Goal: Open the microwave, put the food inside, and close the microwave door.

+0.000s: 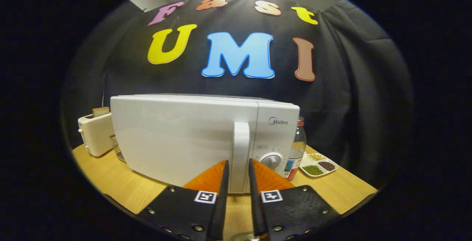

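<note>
The gripper (238, 167) stands narrow around the door handle (241, 152) of the closed microwave (184, 138), grip uncertain. Pulling before it clamps could let the handle slip out.

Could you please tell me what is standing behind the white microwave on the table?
Behind the white microwave: a cream toaster holding bread, a wire basket and a clear plastic bottle, each partly hidden by its body. The gripper straddles the door handle.
</note>
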`<state>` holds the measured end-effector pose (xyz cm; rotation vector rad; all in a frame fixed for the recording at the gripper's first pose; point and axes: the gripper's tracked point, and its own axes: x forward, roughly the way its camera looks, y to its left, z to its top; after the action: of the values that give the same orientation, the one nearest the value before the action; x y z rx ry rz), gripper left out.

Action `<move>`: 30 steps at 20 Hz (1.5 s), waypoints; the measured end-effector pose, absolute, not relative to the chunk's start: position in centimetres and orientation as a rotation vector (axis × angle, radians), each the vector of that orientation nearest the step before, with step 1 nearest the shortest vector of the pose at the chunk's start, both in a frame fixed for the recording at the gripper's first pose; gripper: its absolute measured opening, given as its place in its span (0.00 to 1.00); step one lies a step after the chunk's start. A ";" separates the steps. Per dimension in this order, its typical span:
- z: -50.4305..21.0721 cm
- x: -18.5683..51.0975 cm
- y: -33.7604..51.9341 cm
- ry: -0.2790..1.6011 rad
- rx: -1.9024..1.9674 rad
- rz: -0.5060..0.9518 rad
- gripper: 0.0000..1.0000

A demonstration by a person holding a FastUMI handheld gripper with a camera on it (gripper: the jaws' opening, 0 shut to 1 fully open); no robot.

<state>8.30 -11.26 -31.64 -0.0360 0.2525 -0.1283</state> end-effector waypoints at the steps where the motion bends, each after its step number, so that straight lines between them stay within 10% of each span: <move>1: -31.5 9.0 -11.4 0.247 -0.032 -0.126 0.38; 6: -33.9 11.7 -11.1 0.320 -0.001 -0.049 0.53; 8: -33.5 11.4 -10.7 0.306 0.025 -0.071 0.17; 10: -33.4 11.2 -10.3 0.277 -0.003 -0.075 0.12; 30: -31.8 -3.0 -3.0 0.242 -0.038 0.100 0.12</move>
<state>-3.02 -3.04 -31.78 -0.0380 0.2418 0.1000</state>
